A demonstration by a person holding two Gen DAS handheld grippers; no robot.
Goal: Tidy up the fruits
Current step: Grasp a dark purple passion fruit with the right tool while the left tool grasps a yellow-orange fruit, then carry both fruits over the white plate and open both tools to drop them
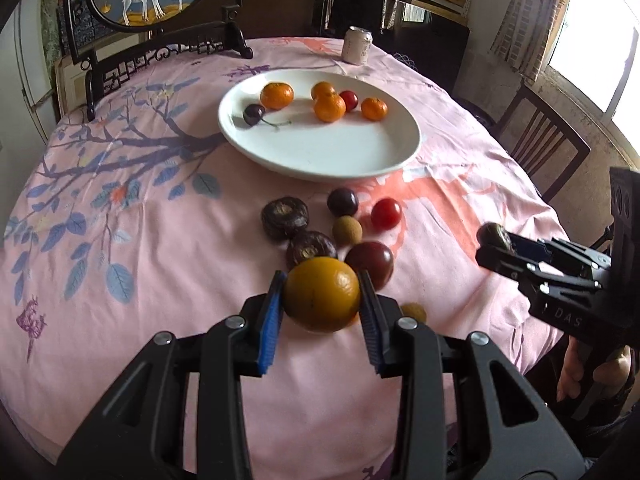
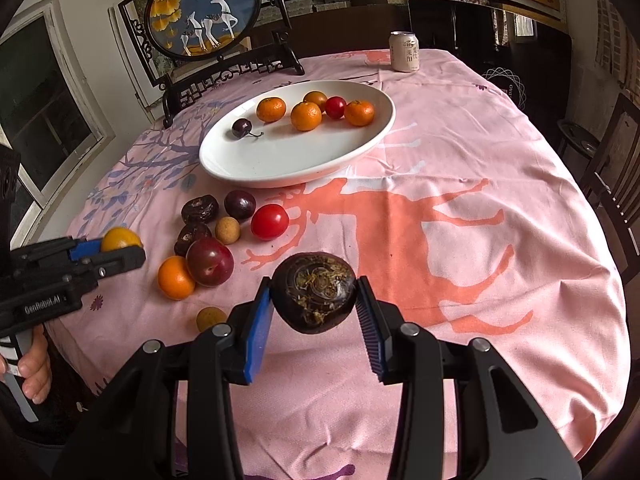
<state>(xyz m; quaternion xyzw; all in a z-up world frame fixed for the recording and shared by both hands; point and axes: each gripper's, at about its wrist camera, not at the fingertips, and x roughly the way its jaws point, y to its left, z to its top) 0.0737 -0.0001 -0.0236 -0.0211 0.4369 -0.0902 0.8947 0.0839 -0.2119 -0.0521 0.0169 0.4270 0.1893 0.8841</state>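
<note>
Tongs on the left (image 1: 322, 295) pinch a yellow-orange citrus (image 1: 322, 294) between blue pads, lifted above the near side of the desk (image 2: 500, 160). Loose fruit sits just ahead on the pink cloth: two dark water chestnuts (image 1: 285, 217), a dark plum (image 1: 342, 201), a tan longan (image 1: 347, 231), a red cherry tomato (image 1: 385, 213), a bigger red plum (image 1: 370, 262); in the right wrist view also a small orange (image 2: 175, 278) touching that plum and a second longan (image 2: 211, 318) near the cloth edge. White plate (image 1: 340, 156) lies beyond them, holding four mandarins (image 1: 277, 95), a red tomato and a stemmed cherry (image 1: 254, 114) at its far side. Drink can (image 1: 358, 45) stands at the far edge. Right tongs (image 2: 314, 294) pinch a dark water chestnut (image 2: 314, 292), held above the cloth right of the loose group.
</note>
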